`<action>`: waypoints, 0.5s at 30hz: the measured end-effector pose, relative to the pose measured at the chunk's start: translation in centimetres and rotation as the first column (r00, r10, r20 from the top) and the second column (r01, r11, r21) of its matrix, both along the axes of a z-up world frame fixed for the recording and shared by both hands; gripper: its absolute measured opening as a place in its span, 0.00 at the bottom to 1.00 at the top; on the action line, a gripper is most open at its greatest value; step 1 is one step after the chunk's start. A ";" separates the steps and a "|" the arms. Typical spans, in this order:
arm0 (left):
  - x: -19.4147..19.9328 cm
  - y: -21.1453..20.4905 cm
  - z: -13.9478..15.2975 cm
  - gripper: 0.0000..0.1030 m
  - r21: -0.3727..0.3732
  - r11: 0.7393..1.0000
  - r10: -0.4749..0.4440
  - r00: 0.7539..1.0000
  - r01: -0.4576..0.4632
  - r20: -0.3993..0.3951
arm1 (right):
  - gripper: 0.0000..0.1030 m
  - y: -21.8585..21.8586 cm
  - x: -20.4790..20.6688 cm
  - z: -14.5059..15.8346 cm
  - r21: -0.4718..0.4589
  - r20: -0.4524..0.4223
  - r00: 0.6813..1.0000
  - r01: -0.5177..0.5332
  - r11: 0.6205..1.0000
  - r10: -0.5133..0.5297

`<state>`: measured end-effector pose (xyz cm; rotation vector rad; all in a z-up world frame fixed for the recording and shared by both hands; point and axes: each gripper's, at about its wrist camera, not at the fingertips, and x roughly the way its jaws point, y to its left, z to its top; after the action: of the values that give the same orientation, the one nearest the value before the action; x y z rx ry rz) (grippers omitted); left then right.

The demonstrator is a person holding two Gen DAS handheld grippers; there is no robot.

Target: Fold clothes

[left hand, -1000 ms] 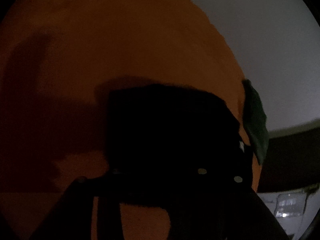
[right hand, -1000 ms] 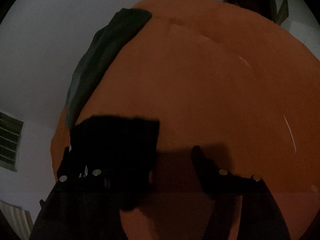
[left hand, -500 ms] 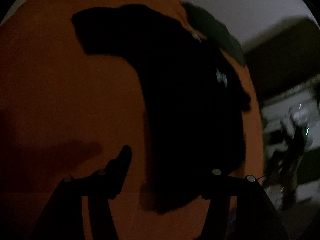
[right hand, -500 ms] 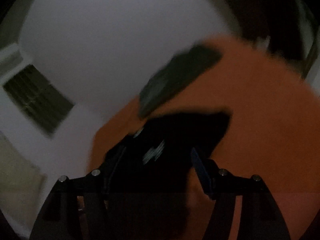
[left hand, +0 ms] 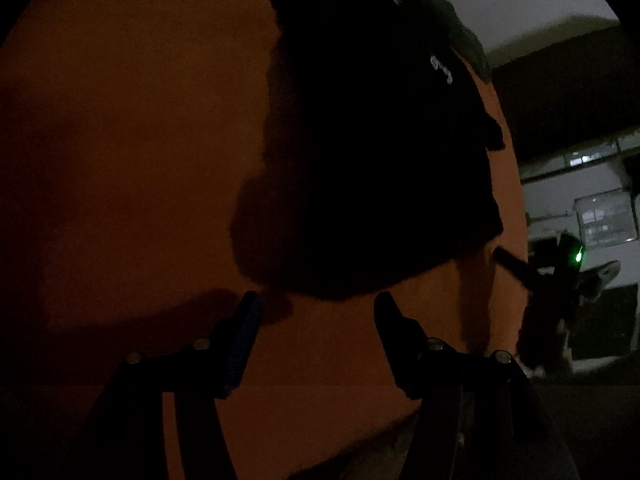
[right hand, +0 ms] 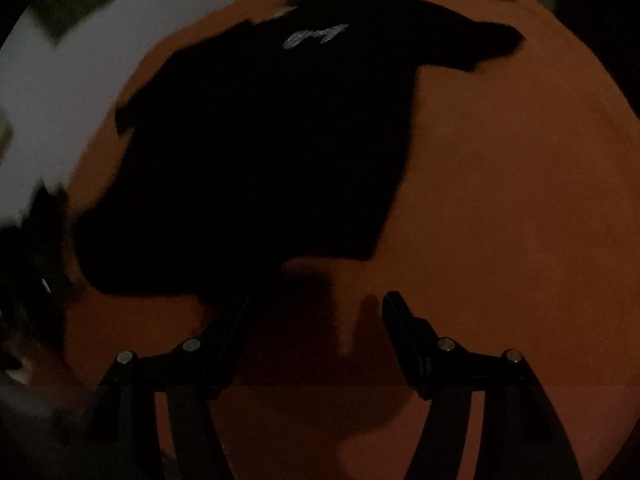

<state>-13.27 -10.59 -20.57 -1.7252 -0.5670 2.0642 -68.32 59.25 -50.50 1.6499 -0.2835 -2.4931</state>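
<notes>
At six o'clock in the left wrist view, the left gripper [left hand: 316, 304] has its jaws apart with nothing between them; they have just been opening. Beyond its tips, toward twelve o'clock, the black garment [left hand: 372, 152] lies spread on the orange surface [left hand: 132, 152]. At one o'clock a dark green cloth [left hand: 452, 28] lies at the surface's far edge. In the right wrist view the right gripper [right hand: 316, 304] is also released and empty, with the same black garment [right hand: 260, 152] from ten to twelve o'clock, a small pale print [right hand: 316, 36] near its far side.
</notes>
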 end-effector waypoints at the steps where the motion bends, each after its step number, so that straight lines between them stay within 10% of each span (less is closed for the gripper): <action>1: -0.6 0.4 -0.1 0.58 0.000 1.000 0.010 1.000 -0.010 -0.014 | 0.63 -0.9 -0.1 -0.4 0.042 -0.004 1.000 -0.003 0.999 0.003; 7: -6.6 0.6 1.1 0.49 0.194 0.976 0.098 0.995 -0.100 0.022 | 0.61 -2.6 -3.8 0.2 0.317 -0.133 0.991 0.042 0.948 0.000; 10: -11.5 -0.4 3.8 0.49 0.238 0.959 0.168 0.985 -0.156 -0.032 | 0.62 0.0 -6.0 3.6 0.213 -0.259 0.961 0.158 0.964 -0.100; 15: -18.0 -2.2 8.2 0.50 0.192 0.956 0.255 0.953 -0.222 -0.164 | 0.73 5.9 -8.7 4.9 -0.052 -0.201 0.911 0.359 0.932 -0.361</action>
<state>-31.31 -12.83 -12.33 -1.4042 -0.9034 2.2359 -76.99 65.14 -45.62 1.4215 -0.6311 -2.8924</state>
